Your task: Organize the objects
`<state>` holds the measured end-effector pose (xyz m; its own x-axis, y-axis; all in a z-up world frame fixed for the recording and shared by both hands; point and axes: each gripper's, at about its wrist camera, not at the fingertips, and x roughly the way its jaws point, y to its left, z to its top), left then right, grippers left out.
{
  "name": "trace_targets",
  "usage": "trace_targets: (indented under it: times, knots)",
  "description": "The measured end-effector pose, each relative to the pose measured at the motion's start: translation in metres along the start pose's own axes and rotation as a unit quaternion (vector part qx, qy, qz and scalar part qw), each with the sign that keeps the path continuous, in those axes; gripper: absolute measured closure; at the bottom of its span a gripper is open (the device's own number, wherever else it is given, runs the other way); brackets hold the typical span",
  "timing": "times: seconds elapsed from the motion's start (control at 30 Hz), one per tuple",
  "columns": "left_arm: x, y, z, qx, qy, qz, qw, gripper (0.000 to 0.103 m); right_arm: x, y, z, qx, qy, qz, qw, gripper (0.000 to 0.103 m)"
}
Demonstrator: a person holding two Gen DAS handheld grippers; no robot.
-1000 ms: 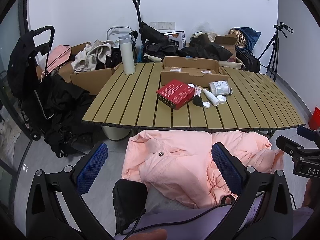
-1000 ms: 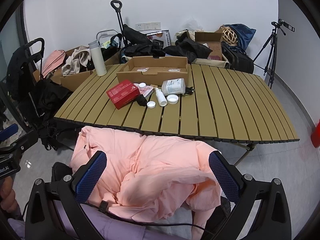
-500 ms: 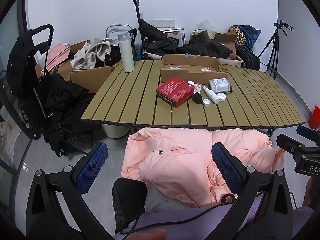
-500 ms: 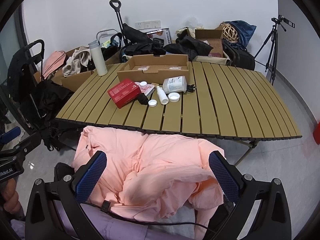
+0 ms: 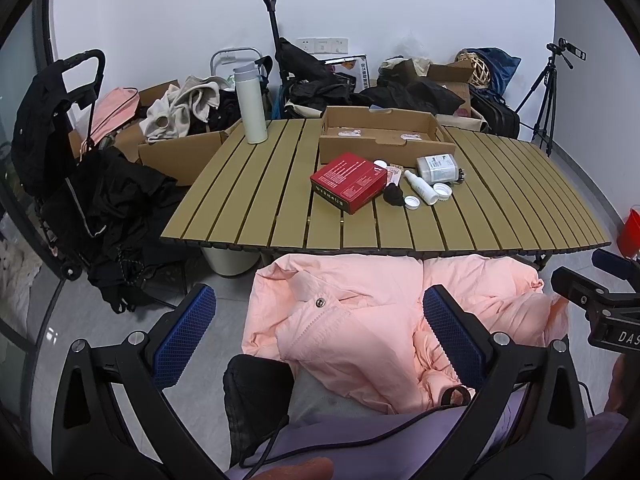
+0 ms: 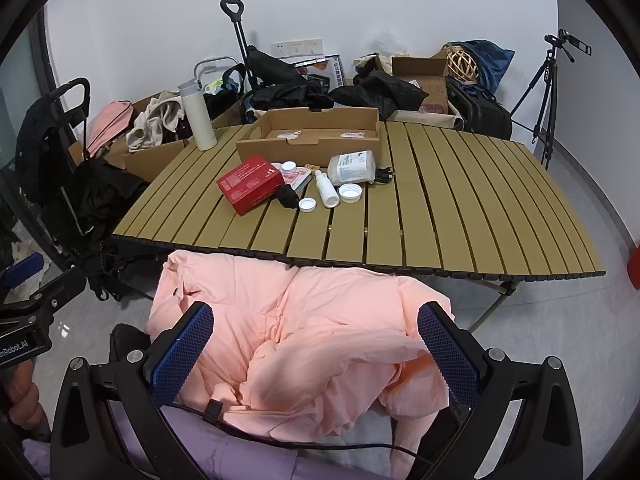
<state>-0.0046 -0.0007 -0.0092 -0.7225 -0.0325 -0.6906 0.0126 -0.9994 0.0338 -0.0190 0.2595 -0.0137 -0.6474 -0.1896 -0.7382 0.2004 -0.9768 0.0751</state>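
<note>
- White walls and a grey tiled floor ring a slatted olive tabletop (image 5: pixel 248 200), with bags, clothes and cartons piled behind it.
- Left wrist view: the left tool (image 5: pixel 320 324) stands wide apart, its blue pads (image 5: pixel 186 332) holding nothing and touching nothing; it hangs over a pink jacket (image 5: pixel 360 320) lying in the person's lap, short of the tabletop's near edge.
- On the tabletop a red box (image 5: pixel 349 181) lies near the middle, with a black lump (image 5: pixel 394 195), two white caps (image 5: pixel 412 201), a small white bottle (image 5: pixel 420 187) and a clear jar (image 5: pixel 437 168) on its side just beside it to the right.
- An open cardboard tray (image 5: pixel 380 136) sits behind these; a tall white flask (image 5: pixel 251 104) stands upright at the far left corner.
- Bare slats run wide to the left of the red box and along the near edge.
- Right wrist view: the right tool (image 6: pixel 316 348) is likewise spread wide and empty, above the pink jacket (image 6: pixel 304 320).
- Red box (image 6: pixel 250 183), small white bottle (image 6: pixel 326 189) and clear jar (image 6: pixel 352 167) cluster left of centre; the right half of the tabletop (image 6: pixel 480 200) lies bare to its far edge.
- A tripod (image 6: pixel 544 92) stands on the floor off the right far corner.
</note>
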Motion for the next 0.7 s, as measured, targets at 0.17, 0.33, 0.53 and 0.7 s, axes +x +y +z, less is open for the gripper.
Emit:
trace_targets:
  times: [0.17,0.33,0.53,0.7]
  knots:
    - [0.001,-0.001,-0.001,0.001,0.002,0.0,1.0,0.0,0.0,0.0,0.0,0.0,0.0,0.0,1.0,0.0]
    - [0.007,-0.006,-0.003,0.004,0.015,0.005,0.9999,0.0,0.002,-0.001,0.0,0.003,0.0,0.001,1.0,0.0]
    - [0.007,-0.007,-0.004,0.005,0.016,-0.007,0.9998,0.0,0.007,0.0,-0.001,0.006,0.005,0.004,1.0,0.0]
    - [0.01,-0.007,-0.004,0.003,0.025,-0.04,0.9989,0.0,0.0,0.002,-0.001,-0.004,-0.018,-0.007,1.0,0.0]
